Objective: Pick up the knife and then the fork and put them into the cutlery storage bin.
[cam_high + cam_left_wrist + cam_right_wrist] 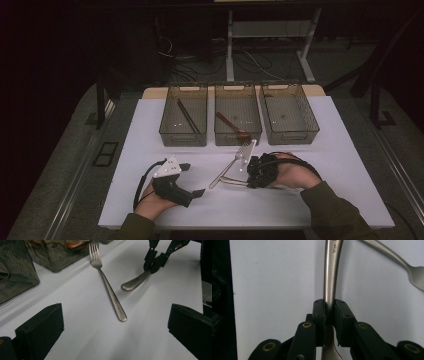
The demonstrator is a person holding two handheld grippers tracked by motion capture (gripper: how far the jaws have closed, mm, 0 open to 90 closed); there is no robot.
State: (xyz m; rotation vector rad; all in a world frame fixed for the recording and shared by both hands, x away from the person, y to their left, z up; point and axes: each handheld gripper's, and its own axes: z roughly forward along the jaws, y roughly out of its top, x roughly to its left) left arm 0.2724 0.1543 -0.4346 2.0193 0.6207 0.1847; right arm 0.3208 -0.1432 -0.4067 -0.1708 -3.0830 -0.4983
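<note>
Right gripper (329, 312): jaws closed on the handle of a metal utensil (330, 272), which is clamped between the two pads and lies low over the white desk (310, 200); its working end is hidden behind the jaws. Just beside the utensil, a fork (107, 287) lies flat on the desk, tines toward the middle bin (238, 121). Left gripper (192, 180): jaws apart, holding nothing, resting on the desk well left of the fork. Three mesh bins stand beyond the fork; the middle one holds a brown spoon (233, 127).
</note>
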